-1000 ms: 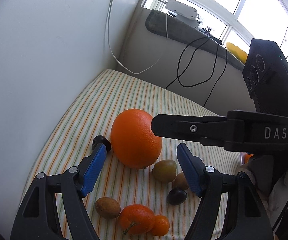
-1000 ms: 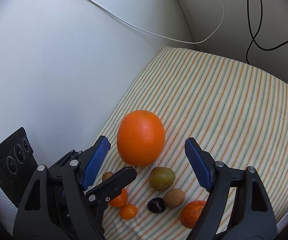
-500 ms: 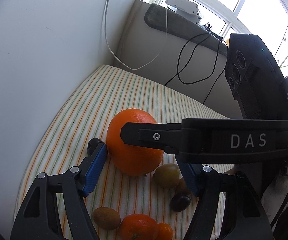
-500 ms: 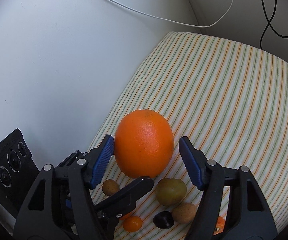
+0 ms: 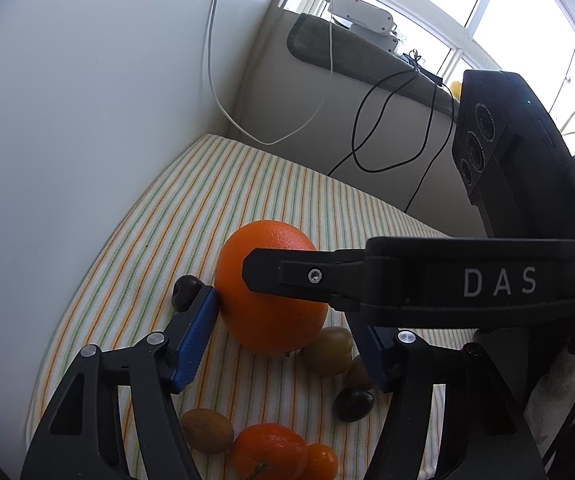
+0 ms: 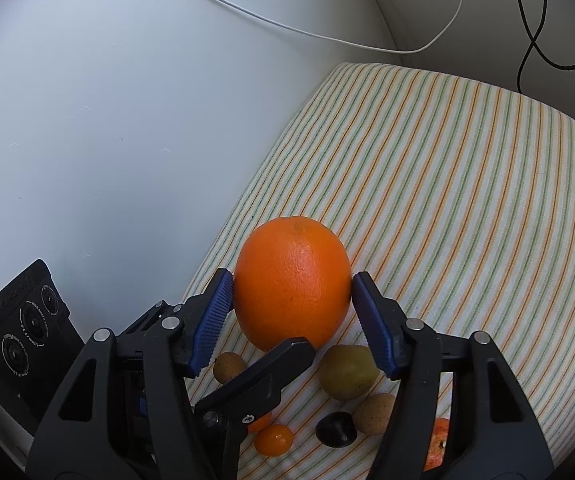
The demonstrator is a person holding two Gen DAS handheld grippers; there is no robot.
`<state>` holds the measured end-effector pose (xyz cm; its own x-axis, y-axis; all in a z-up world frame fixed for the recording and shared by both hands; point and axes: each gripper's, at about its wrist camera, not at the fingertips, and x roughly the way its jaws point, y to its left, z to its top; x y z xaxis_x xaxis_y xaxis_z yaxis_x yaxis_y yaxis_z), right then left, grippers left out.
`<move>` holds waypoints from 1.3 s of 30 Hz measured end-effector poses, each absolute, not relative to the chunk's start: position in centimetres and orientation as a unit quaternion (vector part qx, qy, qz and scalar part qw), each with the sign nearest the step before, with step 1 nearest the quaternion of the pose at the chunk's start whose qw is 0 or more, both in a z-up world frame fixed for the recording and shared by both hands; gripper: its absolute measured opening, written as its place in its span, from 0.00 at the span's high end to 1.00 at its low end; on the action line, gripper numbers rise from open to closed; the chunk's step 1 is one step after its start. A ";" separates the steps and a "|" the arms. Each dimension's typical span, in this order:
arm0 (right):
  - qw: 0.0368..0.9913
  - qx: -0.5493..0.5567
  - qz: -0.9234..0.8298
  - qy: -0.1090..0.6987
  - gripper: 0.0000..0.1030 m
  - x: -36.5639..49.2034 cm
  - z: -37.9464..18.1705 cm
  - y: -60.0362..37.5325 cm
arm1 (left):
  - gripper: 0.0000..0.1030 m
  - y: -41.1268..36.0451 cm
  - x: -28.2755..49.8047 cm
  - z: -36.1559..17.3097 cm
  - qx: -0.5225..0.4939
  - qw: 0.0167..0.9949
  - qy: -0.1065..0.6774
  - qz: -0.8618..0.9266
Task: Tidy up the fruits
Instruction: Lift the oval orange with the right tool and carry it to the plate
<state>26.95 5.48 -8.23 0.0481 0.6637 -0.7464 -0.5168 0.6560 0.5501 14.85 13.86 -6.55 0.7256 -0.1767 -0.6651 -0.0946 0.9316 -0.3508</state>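
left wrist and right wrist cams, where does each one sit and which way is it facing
Left wrist: on the left gripper, angled down at the big orange on the striped cloth; its own blue-padded fingers show, with the right gripper's finger crossing in front.
Right wrist: on the right gripper, angled down at the same big orange; its pads press both sides.
Shared: big orange, green fruit, striped cloth.

Both grippers, left point(image 5: 283, 332) and right point(image 6: 292, 314), tilt downward, fingers just closing inward
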 end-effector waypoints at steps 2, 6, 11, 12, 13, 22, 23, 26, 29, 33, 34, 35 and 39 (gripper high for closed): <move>0.721 0.072 0.409 0.554 0.37 26.9 -7.9 4.9 | 0.38 13.6 14.6 -6.3 -0.178 0.913 0.367 -0.024; 0.725 0.075 0.412 0.547 0.37 26.2 -6.6 3.8 | 0.38 12.8 14.1 -5.6 -0.166 0.918 0.358 -0.025; 0.730 0.077 0.411 0.541 0.37 24.9 -5.0 1.8 | 0.38 11.5 13.3 -4.5 -0.165 0.922 0.348 -0.034; 0.731 0.076 0.411 0.539 0.37 24.5 -4.7 1.3 | 0.38 11.1 13.1 -4.4 -0.163 0.923 0.346 -0.037; 0.734 0.075 0.410 0.537 0.37 24.1 -4.4 0.7 | 0.38 10.7 12.9 -4.2 -0.160 0.924 0.344 -0.040; 0.759 0.095 0.386 0.516 0.37 20.4 -1.8 -6.3 | 0.38 5.2 10.9 -2.6 -0.139 0.931 0.328 -0.082; 0.762 0.100 0.381 0.515 0.37 20.1 -1.7 -7.2 | 0.38 4.6 10.7 -2.5 -0.138 0.931 0.327 -0.089; 0.773 0.105 0.365 0.508 0.37 18.9 -1.1 -9.8 | 0.38 2.3 10.3 -2.3 -0.134 0.929 0.327 -0.110; 0.784 0.109 0.348 0.503 0.37 17.7 -0.5 -12.6 | 0.38 0.2 10.1 -2.2 -0.130 0.927 0.328 -0.131; 0.792 0.120 0.329 0.500 0.37 16.3 -0.5 -15.6 | 0.38 -2.4 10.0 -2.1 -0.125 0.924 0.329 -0.152; 0.794 0.123 0.324 0.500 0.37 16.0 -0.6 -16.5 | 0.38 -3.1 9.9 -2.2 -0.123 0.922 0.330 -0.158; 0.796 0.126 0.318 0.500 0.37 15.7 -0.6 -17.3 | 0.38 -3.7 9.9 -2.2 -0.121 0.921 0.332 -0.165; 0.803 0.136 0.299 0.497 0.37 14.9 -0.5 -19.9 | 0.38 -6.3 9.6 -2.1 -0.115 0.916 0.334 -0.189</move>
